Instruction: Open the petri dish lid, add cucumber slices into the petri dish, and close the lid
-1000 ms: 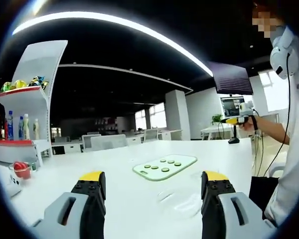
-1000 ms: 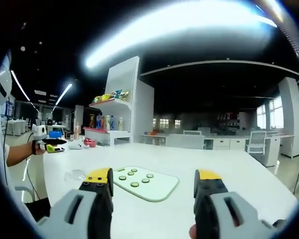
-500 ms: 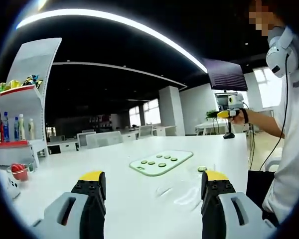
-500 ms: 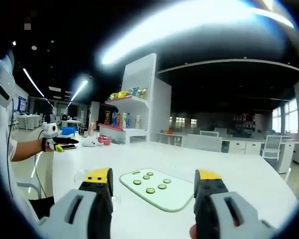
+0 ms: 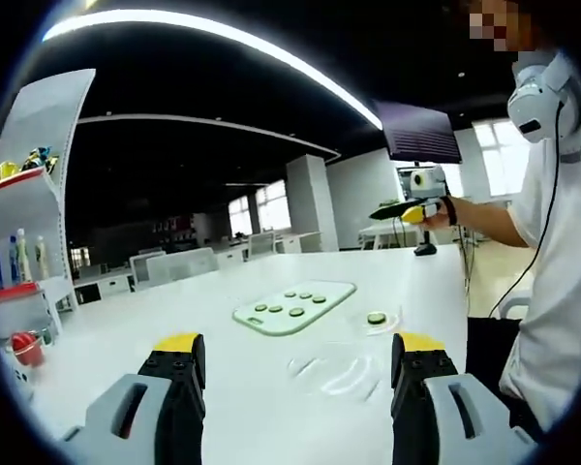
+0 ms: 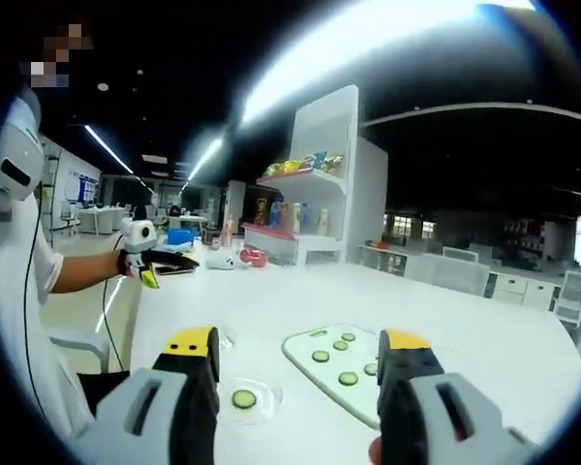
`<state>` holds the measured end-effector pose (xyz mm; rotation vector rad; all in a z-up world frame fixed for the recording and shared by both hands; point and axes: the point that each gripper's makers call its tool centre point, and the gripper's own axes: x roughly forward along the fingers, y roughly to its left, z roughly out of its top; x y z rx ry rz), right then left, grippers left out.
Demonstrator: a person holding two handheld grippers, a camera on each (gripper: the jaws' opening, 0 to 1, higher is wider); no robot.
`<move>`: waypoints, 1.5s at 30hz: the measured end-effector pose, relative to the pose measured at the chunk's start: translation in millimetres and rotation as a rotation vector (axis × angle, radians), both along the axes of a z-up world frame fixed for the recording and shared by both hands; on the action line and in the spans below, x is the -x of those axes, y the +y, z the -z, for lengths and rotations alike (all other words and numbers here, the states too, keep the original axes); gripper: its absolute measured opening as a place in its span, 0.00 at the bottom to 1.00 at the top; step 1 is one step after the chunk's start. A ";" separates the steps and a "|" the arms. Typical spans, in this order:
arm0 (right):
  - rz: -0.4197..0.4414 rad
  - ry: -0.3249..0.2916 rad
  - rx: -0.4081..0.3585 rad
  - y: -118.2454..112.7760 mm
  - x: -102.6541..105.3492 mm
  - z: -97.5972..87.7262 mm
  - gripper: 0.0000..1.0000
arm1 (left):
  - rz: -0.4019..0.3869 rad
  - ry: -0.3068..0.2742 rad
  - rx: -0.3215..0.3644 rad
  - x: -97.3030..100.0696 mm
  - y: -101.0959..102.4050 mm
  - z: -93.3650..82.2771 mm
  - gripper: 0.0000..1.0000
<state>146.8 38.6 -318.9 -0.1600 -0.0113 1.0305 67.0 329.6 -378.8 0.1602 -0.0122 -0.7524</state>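
White table [image 5: 271,387], five cucumber slices on board [image 5: 293,307], one in petri dish [image 6: 244,399]

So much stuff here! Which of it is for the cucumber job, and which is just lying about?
For the job:
- petri dish holding one cucumber slice
- clear lid lying on the table
- cutting board with more slices
- left gripper, right gripper

Just lying about:
- shelf of bottles and snack bags
- red object

Open-plan office: desks [image 5: 189,263], chairs
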 end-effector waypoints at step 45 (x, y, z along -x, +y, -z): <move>-0.418 0.061 0.293 142.1 42.8 75.9 0.67 | 0.218 0.164 -0.126 -11.6 -33.8 47.7 0.79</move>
